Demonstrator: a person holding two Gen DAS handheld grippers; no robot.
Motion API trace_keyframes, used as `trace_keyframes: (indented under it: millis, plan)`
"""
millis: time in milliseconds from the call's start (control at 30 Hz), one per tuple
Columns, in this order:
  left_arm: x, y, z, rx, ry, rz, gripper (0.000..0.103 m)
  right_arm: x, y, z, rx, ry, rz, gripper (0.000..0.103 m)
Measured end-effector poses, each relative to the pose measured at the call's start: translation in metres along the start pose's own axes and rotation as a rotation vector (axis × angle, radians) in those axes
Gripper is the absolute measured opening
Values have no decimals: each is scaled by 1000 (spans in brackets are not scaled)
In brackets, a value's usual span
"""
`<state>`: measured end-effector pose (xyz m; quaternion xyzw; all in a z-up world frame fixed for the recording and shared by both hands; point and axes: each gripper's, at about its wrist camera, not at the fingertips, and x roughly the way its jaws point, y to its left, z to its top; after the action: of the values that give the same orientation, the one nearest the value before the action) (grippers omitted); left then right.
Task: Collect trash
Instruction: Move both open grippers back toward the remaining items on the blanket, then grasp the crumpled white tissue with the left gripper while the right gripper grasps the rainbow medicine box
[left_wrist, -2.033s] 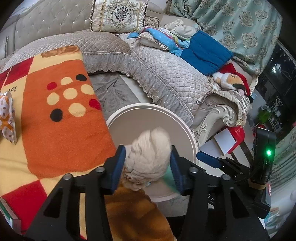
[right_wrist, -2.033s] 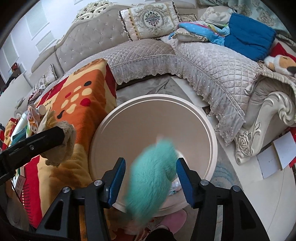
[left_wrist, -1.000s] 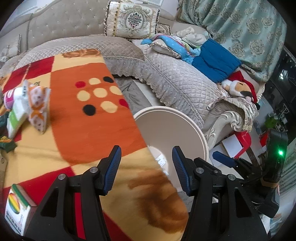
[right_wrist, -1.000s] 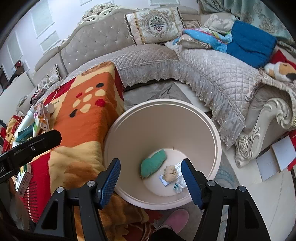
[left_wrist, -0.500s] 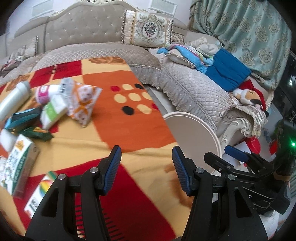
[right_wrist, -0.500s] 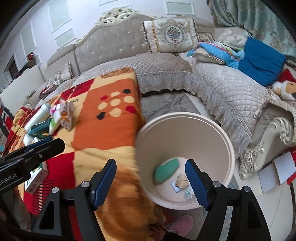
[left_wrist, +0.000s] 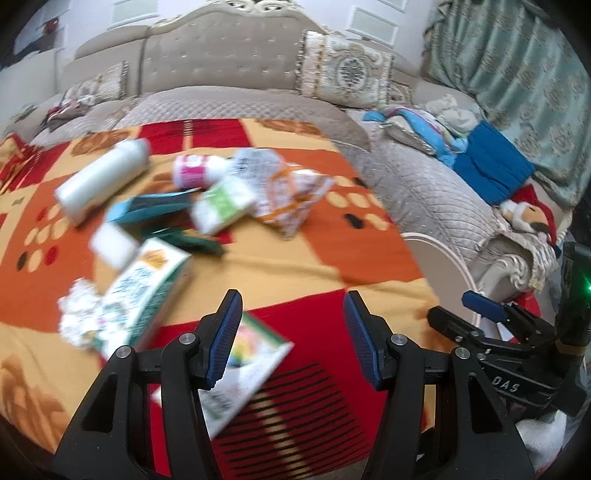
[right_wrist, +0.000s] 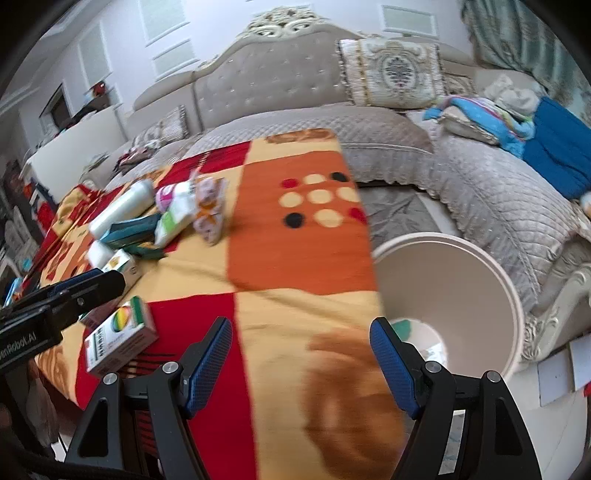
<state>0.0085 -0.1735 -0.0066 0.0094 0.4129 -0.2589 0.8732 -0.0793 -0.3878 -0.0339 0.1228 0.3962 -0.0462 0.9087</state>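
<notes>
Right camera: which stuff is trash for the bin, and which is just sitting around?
For the job: cream bin, rainbow box, white bottle, crinkly wrapper.

Just lying about: patterned cushion, blue clothes, sofa.

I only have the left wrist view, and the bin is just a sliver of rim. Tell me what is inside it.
Observer: The right wrist view looks down into the bin. A teal wad lies on its bottom, partly hidden by the blanket edge.
Operator: Report the right gripper's jaws.
Observer: The right gripper is open, with nothing between its fingers. It is over the blanket's corner beside the bin.
Operator: Now the floor past the bin.
Observer: White sheets lie on the floor by the sofa's carved leg.
</notes>
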Motion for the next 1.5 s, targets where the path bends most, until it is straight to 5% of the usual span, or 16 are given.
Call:
trace_keyframes:
  millis: [500, 733, 1033, 1333, 1500]
  plan:
    - [-27, 173, -24, -233, 37, 225, 56, 21, 68, 3, -95, 59, 97, 75]
    - [-1, 198, -28, -253, 77, 228, 56, 31, 100, -8, -167, 122, 143, 75]
    - [16, 214, -17, -263, 72, 233, 56, 58, 114, -23, -242, 215, 90, 75]
    - [26, 216, -14, -260, 99, 204, 56, 108, 141, 17, -234, 213, 90, 75]
    - [17, 222, -14, -259, 92, 183, 56, 90, 143, 26, -187, 181, 134, 75]
